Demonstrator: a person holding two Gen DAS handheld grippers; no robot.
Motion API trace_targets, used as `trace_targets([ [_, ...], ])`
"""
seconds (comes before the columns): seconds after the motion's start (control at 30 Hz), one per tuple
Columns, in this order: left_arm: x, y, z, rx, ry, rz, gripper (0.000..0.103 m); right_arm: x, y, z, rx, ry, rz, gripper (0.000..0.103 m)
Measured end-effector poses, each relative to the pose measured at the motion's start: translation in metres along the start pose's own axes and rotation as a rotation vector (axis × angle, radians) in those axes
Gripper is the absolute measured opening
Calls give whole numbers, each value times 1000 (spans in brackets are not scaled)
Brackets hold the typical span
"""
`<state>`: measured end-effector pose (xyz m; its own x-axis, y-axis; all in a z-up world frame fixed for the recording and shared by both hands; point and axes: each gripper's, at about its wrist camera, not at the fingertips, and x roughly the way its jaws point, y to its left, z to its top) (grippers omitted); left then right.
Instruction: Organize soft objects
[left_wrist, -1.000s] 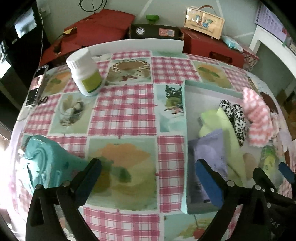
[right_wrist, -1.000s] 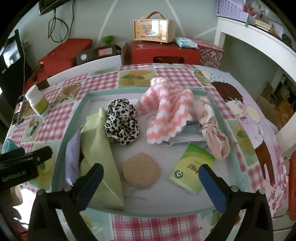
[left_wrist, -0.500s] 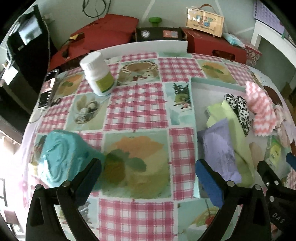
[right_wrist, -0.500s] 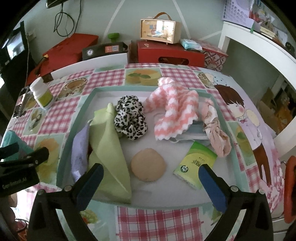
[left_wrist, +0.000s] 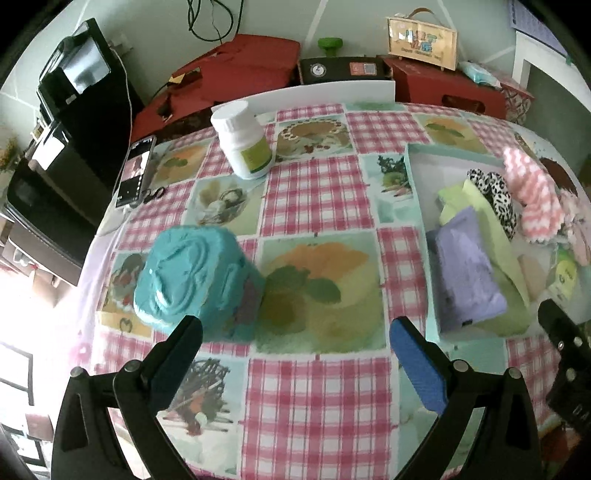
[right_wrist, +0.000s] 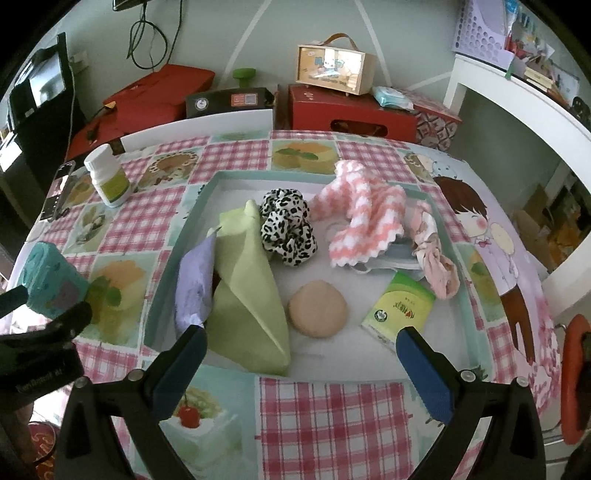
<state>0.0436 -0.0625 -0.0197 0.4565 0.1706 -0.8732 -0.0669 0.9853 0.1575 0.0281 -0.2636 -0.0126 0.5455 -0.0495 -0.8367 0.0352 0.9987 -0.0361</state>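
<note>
Leftmost on the checked tablecloth (left_wrist: 317, 206) sits the teal soft block (left_wrist: 192, 280), outside the tray and just beyond the left finger of the left gripper (left_wrist: 295, 354), whose jaws stand wide apart with nothing between them. Judged from its rounded, embossed top and blunt corners, the block is probably light and compressible; a hold across its two side faces, low on the body, looks safest, since a pinch on the top edge would likely just deform it. Farther right is the shallow mint tray (right_wrist: 184, 236), holding the other soft items: lilac cloth (right_wrist: 194, 284) against the left wall, folded green cloth (right_wrist: 247, 291) touching it, leopard scrunchie (right_wrist: 288, 230) beyond that, round beige pad (right_wrist: 317, 308) near the front, pink-and-white knit cloth (right_wrist: 364, 225), tissue pack (right_wrist: 402, 312), and a pale pink scrunchie (right_wrist: 436, 254) at the right wall. All appear limp and light; the cloths would be taken at a raised fold. The right gripper (right_wrist: 301, 363) hovers at the tray's near edge, jaws likewise apart and empty. The left wrist view shows the block's top face and the white bottle (left_wrist: 243, 142) and phone (left_wrist: 135, 171) at the far left; the tray contents are bunched at its edge. The right wrist view lays out the whole tray interior but shows only the block's corner.
</note>
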Motion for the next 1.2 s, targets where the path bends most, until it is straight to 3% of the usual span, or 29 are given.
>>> trace_targets([
  [1.2, -24, 38, -29, -60, 1, 28, 101, -33, 16, -17, -28, -27, 4, 103],
])
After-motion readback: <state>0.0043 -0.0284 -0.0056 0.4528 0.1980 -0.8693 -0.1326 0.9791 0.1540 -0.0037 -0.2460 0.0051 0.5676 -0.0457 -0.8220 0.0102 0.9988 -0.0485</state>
